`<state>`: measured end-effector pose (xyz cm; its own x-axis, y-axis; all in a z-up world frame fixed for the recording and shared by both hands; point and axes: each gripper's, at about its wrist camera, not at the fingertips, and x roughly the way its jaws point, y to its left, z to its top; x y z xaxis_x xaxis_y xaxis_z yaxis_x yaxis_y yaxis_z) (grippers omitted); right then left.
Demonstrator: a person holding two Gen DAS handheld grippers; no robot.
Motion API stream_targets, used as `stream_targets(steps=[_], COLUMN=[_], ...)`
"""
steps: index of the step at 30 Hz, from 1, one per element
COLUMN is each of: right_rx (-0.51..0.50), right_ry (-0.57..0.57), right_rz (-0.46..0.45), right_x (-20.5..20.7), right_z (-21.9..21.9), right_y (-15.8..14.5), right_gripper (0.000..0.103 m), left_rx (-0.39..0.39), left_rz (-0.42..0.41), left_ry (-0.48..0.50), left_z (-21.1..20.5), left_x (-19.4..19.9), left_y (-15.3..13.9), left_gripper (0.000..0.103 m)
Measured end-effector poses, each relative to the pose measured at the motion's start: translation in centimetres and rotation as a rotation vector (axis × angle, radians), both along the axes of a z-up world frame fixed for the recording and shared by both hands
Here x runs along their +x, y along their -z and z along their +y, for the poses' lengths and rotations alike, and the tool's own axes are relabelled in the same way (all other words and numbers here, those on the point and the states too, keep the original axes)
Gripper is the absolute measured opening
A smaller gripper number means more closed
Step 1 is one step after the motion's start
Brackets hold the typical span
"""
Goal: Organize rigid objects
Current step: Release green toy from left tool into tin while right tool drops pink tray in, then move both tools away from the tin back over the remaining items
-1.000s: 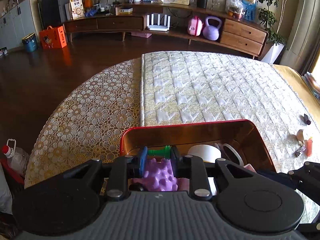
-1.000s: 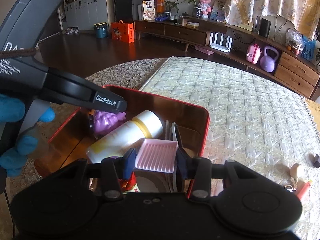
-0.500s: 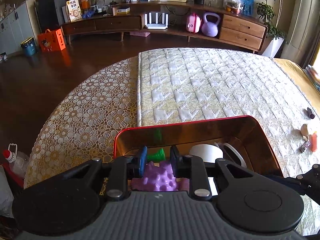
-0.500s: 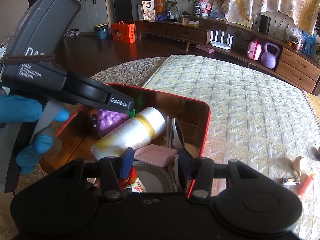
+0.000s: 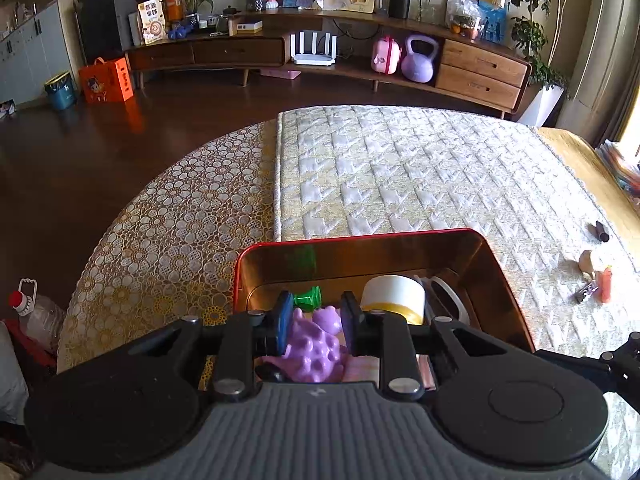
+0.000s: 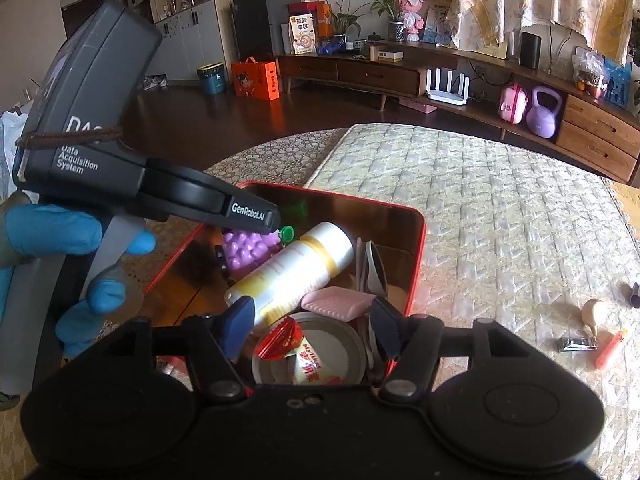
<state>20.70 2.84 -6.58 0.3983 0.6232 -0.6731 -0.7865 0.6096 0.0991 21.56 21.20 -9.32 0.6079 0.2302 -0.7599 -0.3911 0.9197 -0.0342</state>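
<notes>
1. While our right gripper (image 6: 311, 330) hangs over the near end of the red tin (image 6: 416, 240), its jaws are opening with nothing pressed between them; the pink ridged block (image 6: 334, 303) lies free just beyond the pads, resting against the white bottle (image 6: 296, 270).
2. At ten o'clock from it, our left gripper (image 5: 314, 322) stands narrowly parted over the purple knobbly toy (image 5: 310, 350). We cannot tell whether the pads actually pinch the toy.
3. Further in, a green piece (image 5: 307, 297) sits at twelve o'clock of the toy, and a candy wrapper (image 6: 296, 344) lies in the tin's near end.
4. We judge the sorting well advanced: most things are boxed.
5. Out at three o'clock on the quilted cover (image 6: 500, 220), a nail clipper (image 6: 576, 345), an orange tube (image 6: 610, 348), a wooden piece (image 6: 594, 312) and a dark item (image 5: 601, 231) are left.
</notes>
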Motion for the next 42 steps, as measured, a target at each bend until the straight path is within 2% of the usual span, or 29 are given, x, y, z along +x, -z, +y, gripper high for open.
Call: stream_targets(steps=[19, 22, 23, 24, 26, 32, 36, 38, 42], right_rx=[0.073, 0.089, 0.092, 0.095, 0.102, 0.116, 0.126, 0.131, 0.14], right_ry=[0.08, 0.091, 0.097, 0.103, 0.109, 0.127, 0.151, 0.168, 0.198], right_rz=[-0.025, -0.03, -0.032, -0.035, -0.034, -0.059, -0.059, -0.065, -0.061], right_x=[-3.3, -3.7, -3.8, -3.9, -4.1, -4.4, -3.8, -3.5, -2.4], right_z=[-6.1, -7.2, -7.6, -7.9, -8.5, -10.7, -12.4, -13.4, -15.8], right_y=[-3.5, -4.0, -4.1, -4.3, -4.6, -5.0, -5.1, -5.0, -4.7], right_gripper=[0.082, 0.083, 0.084, 0.084, 0.085, 0.091, 0.094, 0.1, 0.102], left_rx=[-0.026, -0.023, -0.022, -0.02, -0.011, -0.024, -0.029, -0.027, -0.018], left_rz=[-0.05, -0.062, -0.066, -0.073, -0.101, -0.108, -0.116, -0.13, -0.15], left_ry=[0.069, 0.087, 0.09, 0.093, 0.095, 0.111, 0.122, 0.13, 0.148], left_z=[-5.0, -6.1, -6.5, -6.9, -7.7, -9.6, -10.9, -11.7, -13.1], left_x=[-5.1, -5.7, -5.9, -6.1, -6.7, -7.1, -6.9, -6.7, -6.0], left_y=[-3.4, -3.9, -4.1, -4.2, -4.7, -5.3, -5.3, -5.3, -5.2], left_gripper=[0.026, 0.032, 0.039, 0.054, 0.067, 0.067, 0.074, 0.075, 0.075])
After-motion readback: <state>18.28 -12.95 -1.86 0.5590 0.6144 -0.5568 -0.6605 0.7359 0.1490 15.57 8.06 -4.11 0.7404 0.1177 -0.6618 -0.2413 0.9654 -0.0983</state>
